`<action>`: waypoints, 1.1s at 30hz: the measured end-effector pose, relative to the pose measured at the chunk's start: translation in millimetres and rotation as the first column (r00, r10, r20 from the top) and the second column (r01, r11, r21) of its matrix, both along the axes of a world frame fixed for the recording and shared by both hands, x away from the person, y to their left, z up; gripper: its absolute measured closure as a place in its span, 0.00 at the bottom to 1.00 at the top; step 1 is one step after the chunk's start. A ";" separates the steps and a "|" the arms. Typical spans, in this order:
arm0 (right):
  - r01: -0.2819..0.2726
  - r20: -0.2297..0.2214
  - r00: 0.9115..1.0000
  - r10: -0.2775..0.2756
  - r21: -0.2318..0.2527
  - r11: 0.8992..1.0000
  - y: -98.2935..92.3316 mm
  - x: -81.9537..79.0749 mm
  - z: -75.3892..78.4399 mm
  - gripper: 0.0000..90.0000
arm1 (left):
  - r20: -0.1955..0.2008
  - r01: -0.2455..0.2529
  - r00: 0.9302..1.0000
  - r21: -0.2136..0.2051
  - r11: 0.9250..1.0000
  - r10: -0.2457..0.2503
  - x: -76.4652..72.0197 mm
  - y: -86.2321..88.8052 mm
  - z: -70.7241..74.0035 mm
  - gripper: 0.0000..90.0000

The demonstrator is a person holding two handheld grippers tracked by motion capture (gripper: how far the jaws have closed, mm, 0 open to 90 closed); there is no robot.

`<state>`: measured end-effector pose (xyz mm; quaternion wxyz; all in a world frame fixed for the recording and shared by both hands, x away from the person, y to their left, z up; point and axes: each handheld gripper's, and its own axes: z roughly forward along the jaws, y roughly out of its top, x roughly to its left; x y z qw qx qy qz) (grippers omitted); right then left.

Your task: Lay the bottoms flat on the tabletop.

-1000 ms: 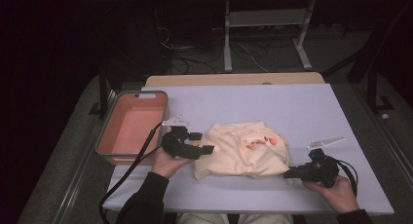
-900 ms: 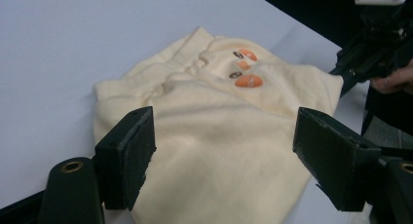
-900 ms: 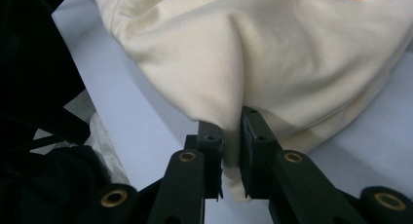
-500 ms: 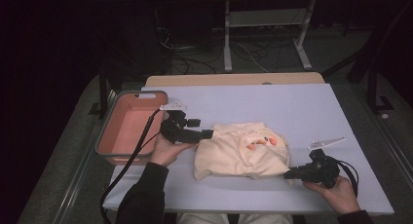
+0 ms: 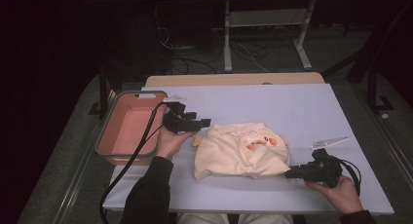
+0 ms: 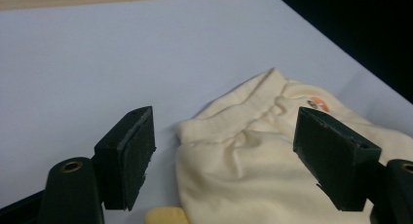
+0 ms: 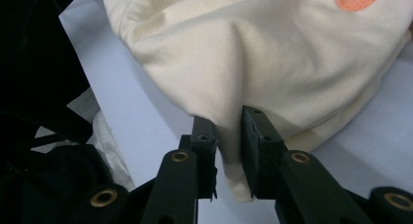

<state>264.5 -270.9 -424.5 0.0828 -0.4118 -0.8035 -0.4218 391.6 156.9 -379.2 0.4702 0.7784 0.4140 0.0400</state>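
We've got the cream garment (image 5: 241,153) lying mid surface (image 5: 302,107), w/ the pink tray (image 5: 127,126) at its left. Left tongs (image 6: 224,158) spread wide, nothing between, just beside its edge. Right tongs (image 7: 229,136), jaws just been opening, a fold between them.

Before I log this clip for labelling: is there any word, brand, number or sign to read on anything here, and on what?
No readable text anywhere.
Cream cloth garment: an orange and black embroidered motif, a picture, not letters.
Salmon-pink plastic tray: no marking seen.
Pale blue table cover: plain.
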 end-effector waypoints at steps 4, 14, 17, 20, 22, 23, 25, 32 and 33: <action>-0.002 0.005 1.000 0.002 0.004 1.000 -2.3 0.0 1.7 0.81 | -0.021 -0.008 1.000 0.005 1.000 0.008 5.8 -4.5 -11.3 0.26; 0.004 0.024 1.000 -0.004 -0.017 1.000 -5.4 1.2 8.0 0.64 | -0.068 0.004 0.998 0.026 1.000 -0.002 16.3 -9.4 -30.8 0.29; -0.006 0.028 1.000 0.007 -0.030 1.000 -7.7 4.4 10.6 0.56 | -0.077 0.011 0.997 0.043 0.999 -0.008 17.6 -10.5 -35.7 0.29; -0.019 0.045 0.999 0.021 -0.044 0.999 -6.8 5.9 14.6 0.49 | -0.089 0.011 0.996 0.056 0.998 -0.006 19.2 -11.0 -39.4 0.29; -0.023 0.059 0.998 0.025 -0.048 0.999 -5.3 7.5 18.1 0.43 | -0.094 0.013 0.996 0.053 0.999 -0.008 20.7 -11.3 -42.4 0.29; -0.023 0.065 0.998 0.026 -0.040 0.999 -4.4 8.4 20.8 0.41 | -0.097 0.014 0.995 0.055 0.998 -0.008 21.2 -11.6 -43.5 0.29; -0.026 0.081 0.996 0.028 -0.024 0.999 -3.7 10.4 24.8 0.36 | -0.105 0.018 0.994 0.059 0.998 -0.012 22.7 -11.9 -46.4 0.29; -0.007 0.113 0.994 0.011 -0.031 0.999 1.4 20.5 34.2 0.21 | -0.129 0.024 0.992 0.054 0.998 -0.017 26.6 -13.0 -54.1 0.29; -0.007 0.117 0.993 0.011 -0.033 0.999 2.2 22.8 35.0 0.21 | -0.131 0.027 0.991 0.055 0.998 -0.019 27.0 -13.0 -54.6 0.30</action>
